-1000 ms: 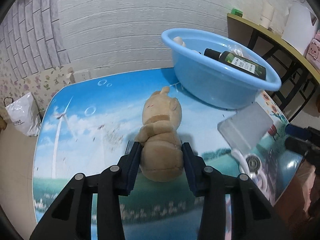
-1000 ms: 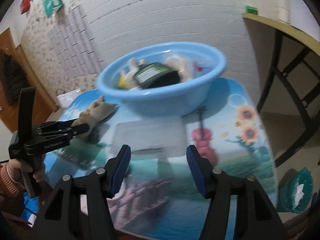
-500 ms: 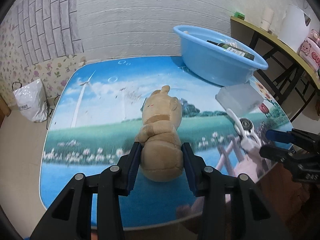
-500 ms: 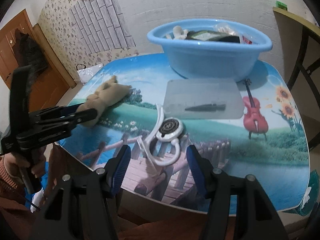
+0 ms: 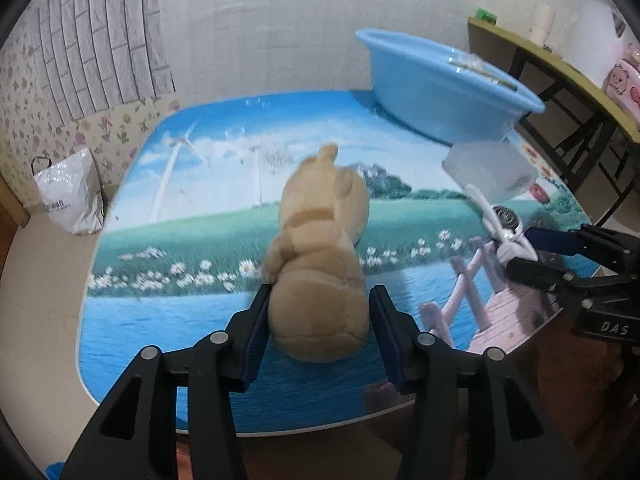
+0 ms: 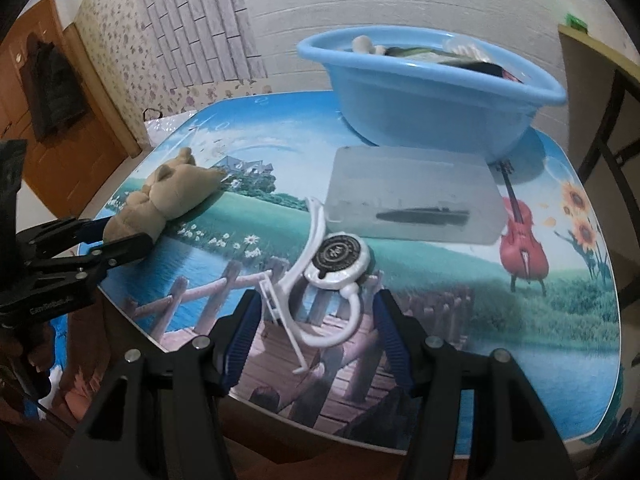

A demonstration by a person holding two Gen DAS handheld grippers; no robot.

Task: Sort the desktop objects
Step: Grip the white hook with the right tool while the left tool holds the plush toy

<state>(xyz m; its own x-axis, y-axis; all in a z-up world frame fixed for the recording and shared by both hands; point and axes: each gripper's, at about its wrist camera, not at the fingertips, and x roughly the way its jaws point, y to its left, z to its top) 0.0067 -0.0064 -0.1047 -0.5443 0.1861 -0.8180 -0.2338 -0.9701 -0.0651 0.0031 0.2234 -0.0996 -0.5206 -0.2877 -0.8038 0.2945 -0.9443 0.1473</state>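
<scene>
The left tongs (image 5: 318, 320) are opening & letting go of the bear (image 5: 320, 264), which lies on the tabletop (image 5: 168, 320). The right tongs (image 6: 316, 330) are closing round the white holder (image 6: 320, 280), not pinching yet, prob. to carry it to the tub (image 6: 432, 92).

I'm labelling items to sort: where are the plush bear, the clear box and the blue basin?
plush bear (image 5: 320, 280), left wrist view, its back.
clear box (image 6: 416, 196), right wrist view, lid.
blue basin (image 6: 428, 108), right wrist view, outer wall.
</scene>
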